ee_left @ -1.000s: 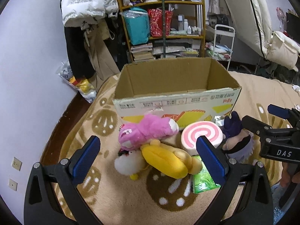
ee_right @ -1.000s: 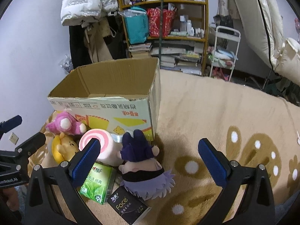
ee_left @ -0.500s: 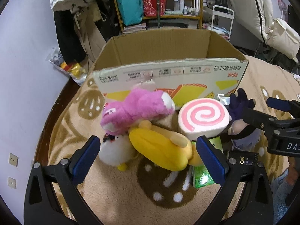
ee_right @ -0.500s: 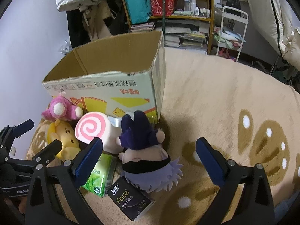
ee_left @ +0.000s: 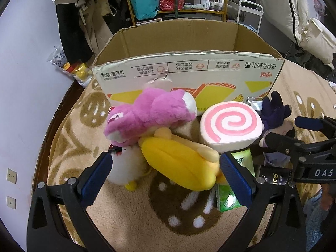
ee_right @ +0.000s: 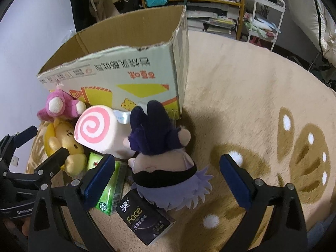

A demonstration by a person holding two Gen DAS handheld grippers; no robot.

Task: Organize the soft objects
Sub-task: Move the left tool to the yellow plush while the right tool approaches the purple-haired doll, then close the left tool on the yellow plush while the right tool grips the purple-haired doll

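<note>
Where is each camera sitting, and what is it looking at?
Left wrist view: sits on the left gripper, looking forward over the yellow plush and pink plush to the cardboard box; its two open fingers show.
Right wrist view: sits on the right gripper, looking down at the purple-haired doll; its open fingers show.
Both share the box, the swirl cushion and each other's gripper.
</note>
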